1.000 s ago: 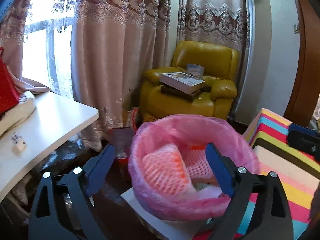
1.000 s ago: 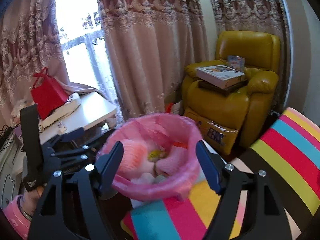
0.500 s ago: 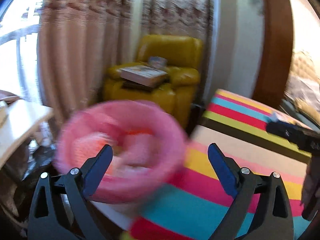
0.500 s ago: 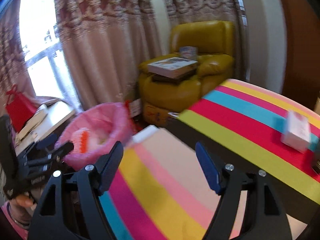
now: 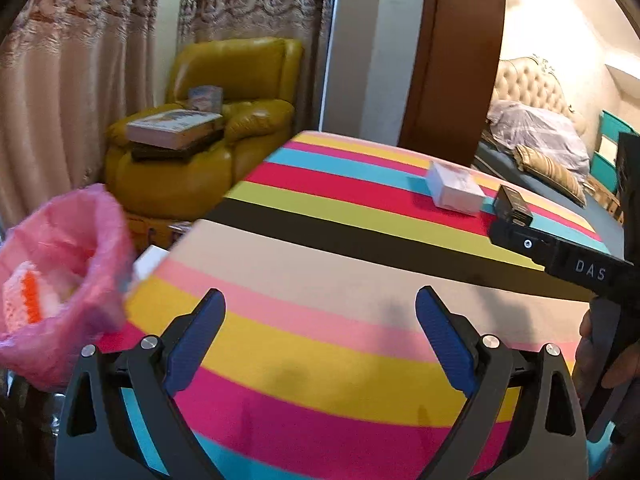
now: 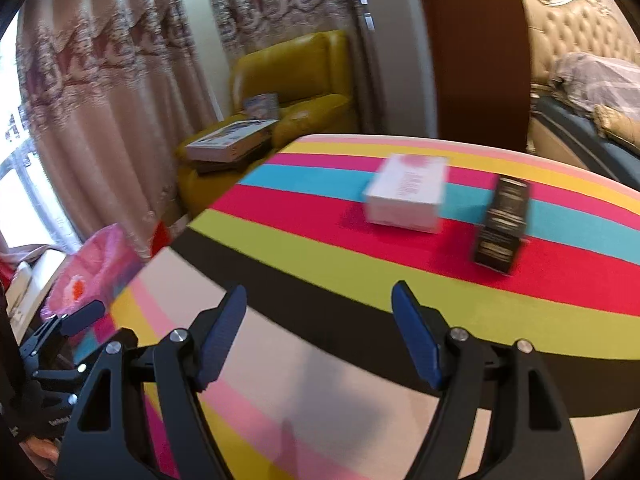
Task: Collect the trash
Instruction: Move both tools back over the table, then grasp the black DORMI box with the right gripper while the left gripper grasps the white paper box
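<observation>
A white box with pink print (image 6: 406, 194) and a small black box (image 6: 502, 224) lie on the far part of a striped table top (image 6: 320, 264). The white box (image 5: 454, 189) and the black box (image 5: 514, 205) also show in the left wrist view. My right gripper (image 6: 320, 300) hovers open over the black stripe, short of both boxes, nothing between its fingers. My left gripper (image 5: 318, 306) is open and empty above the pale and pink stripes. A bin lined with a pink bag (image 5: 60, 280) holding pink and orange foam net stands off the table's left edge.
A yellow armchair (image 5: 208, 152) with books stands behind the table by the curtains. A brown door frame (image 5: 460, 60) and a bed (image 5: 536, 136) lie at the right. The right gripper's body (image 5: 580, 264) crosses the left view's right side.
Both grippers have swung from over the pink bin to the right, onto the striped table. The bin slid to the left edge of both views; the two boxes came into sight.
</observation>
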